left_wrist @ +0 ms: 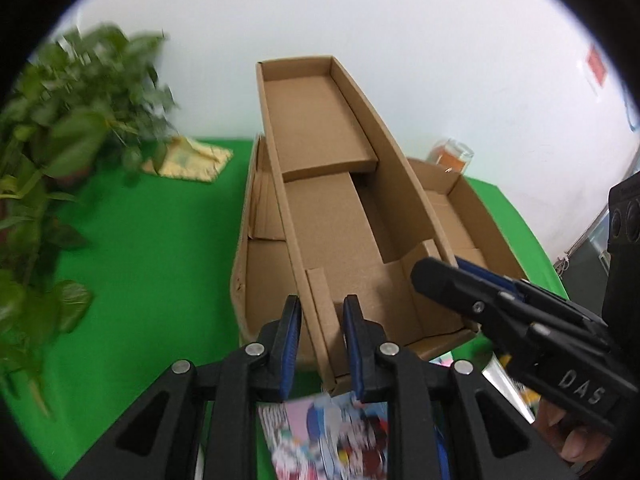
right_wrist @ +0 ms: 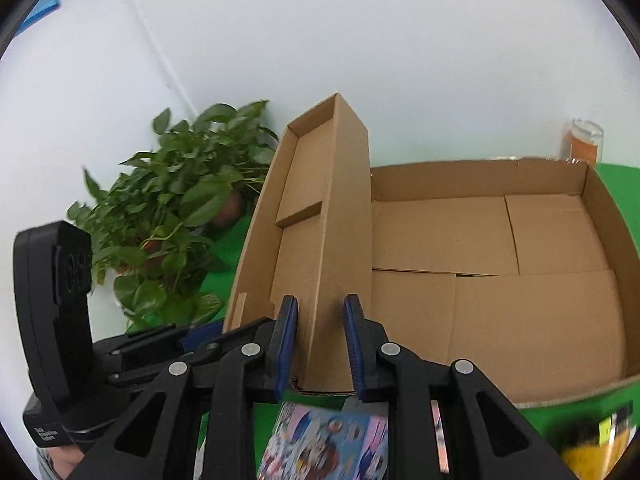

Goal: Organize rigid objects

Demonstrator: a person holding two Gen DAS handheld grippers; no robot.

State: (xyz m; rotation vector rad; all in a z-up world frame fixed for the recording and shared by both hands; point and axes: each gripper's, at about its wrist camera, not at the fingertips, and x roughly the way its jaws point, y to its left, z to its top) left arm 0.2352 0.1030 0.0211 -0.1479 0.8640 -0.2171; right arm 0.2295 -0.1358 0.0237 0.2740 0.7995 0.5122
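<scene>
A narrow cardboard box (left_wrist: 340, 216), tilted up at its far end, is pinched at its near end wall by both grippers: the left gripper (left_wrist: 322, 344) and right gripper (right_wrist: 320, 344), fingers nearly closed on thin card. It hangs above a wide cardboard tray (right_wrist: 560, 240) on the green surface (left_wrist: 160, 240). Uneven lifting could twist or tear the thin wall, dropping the box; a potted plant (right_wrist: 180, 208) stands beyond.

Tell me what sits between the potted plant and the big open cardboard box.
In the right wrist view, the narrow cardboard tray, held tilted up by both grippers, stands between the potted plant and the big open box.
</scene>
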